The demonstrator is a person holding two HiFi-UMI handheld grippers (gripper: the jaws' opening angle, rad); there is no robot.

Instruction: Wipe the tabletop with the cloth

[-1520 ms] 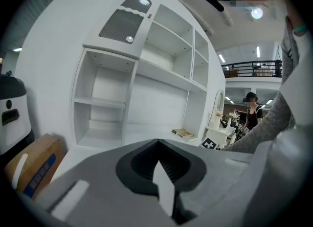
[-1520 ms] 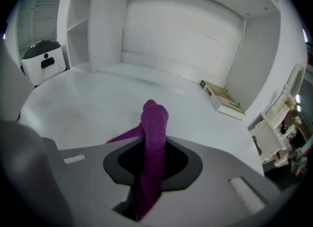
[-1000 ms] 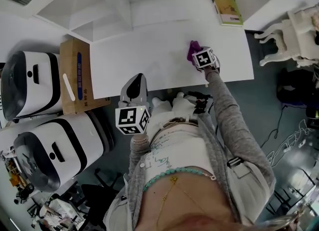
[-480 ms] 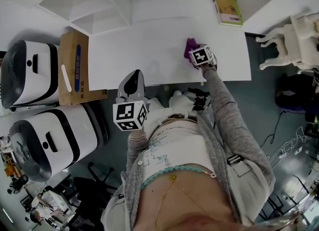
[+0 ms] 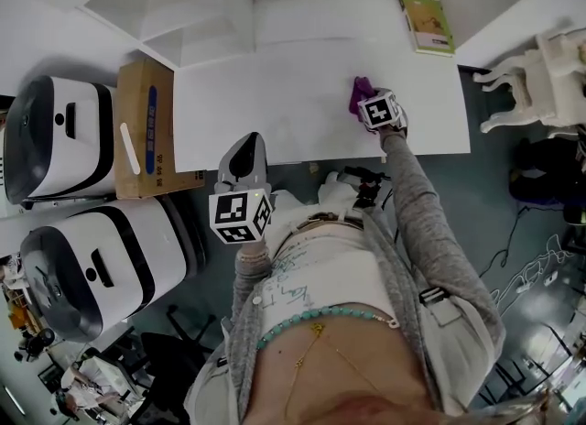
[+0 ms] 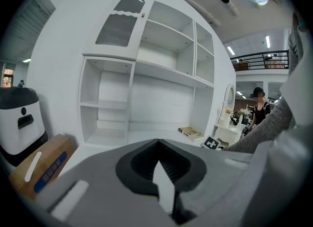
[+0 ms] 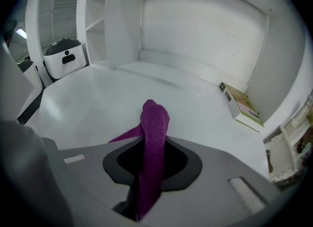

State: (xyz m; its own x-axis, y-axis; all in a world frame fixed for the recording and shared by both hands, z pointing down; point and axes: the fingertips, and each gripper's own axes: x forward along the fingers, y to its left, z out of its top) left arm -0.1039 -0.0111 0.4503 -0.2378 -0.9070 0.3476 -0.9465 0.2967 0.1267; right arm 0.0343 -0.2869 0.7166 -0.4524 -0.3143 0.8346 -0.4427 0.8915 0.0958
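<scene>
White surface (image 5: 275, 93), set in a shelved alcove, with most of its width bare.
Item 1: purple cloth (image 5: 357, 93). Lies on the surface's right part, near the front edge. Its long axis runs forward out of the right tool (image 5: 375, 110), whose jaws are clamped on it.
Item 2: left tool (image 5: 245, 162). Jaws closed on nothing, hanging off the front edge, well apart from the cloth.
Judgement: the right tool is placed to wipe, and most of the uncovered surface lies to its left.

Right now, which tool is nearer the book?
Right. The right tool, holding the cloth, is short of the book; the left tool is at the table's near edge.
</scene>
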